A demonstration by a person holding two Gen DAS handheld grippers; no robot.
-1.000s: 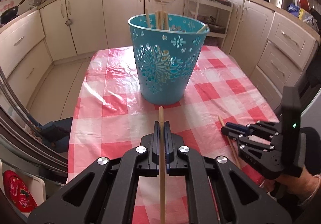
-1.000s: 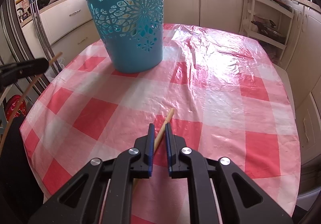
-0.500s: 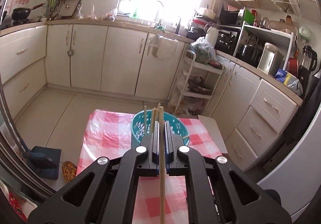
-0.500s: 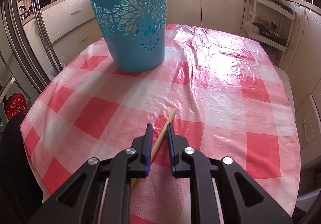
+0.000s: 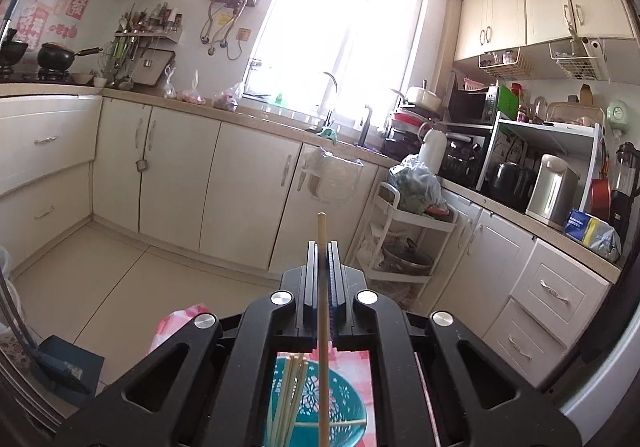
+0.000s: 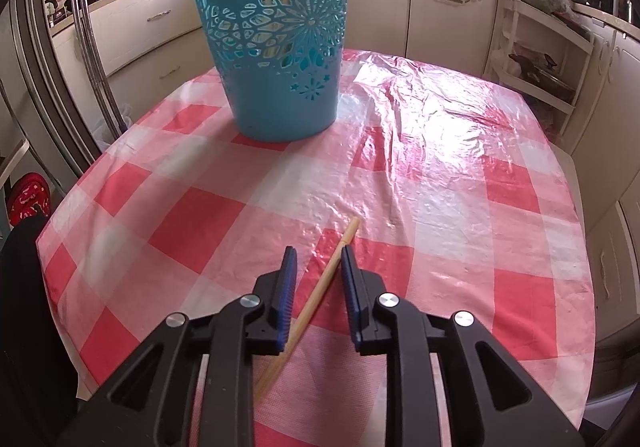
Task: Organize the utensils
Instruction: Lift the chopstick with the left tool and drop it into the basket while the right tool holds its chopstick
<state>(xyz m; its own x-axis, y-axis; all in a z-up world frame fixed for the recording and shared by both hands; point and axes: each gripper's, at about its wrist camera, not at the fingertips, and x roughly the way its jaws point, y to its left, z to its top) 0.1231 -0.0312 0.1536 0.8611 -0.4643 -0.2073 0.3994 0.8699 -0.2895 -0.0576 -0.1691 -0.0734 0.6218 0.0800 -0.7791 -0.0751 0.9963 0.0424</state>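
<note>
Left gripper (image 5: 321, 247) clamps thin wooden chopstick (image 5: 322, 331); right gripper (image 6: 317, 255) jaws just opening, round wood stick (image 6: 316, 289) loose btwn.

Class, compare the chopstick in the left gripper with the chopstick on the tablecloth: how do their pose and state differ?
The held chopstick is pinched in the shut left gripper, above the blue basket; the loose chopstick lies flat on the tablecloth between the right gripper's open jaws, ungripped. Both are plain, pale wood.

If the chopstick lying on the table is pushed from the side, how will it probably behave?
The chopstick looks thin, round and wooden, so it probably stays stiff and weighs little. On the glossy plastic tablecloth it may roll or slide rather than stay put. The cloth's wrinkles might stop it early.
</note>
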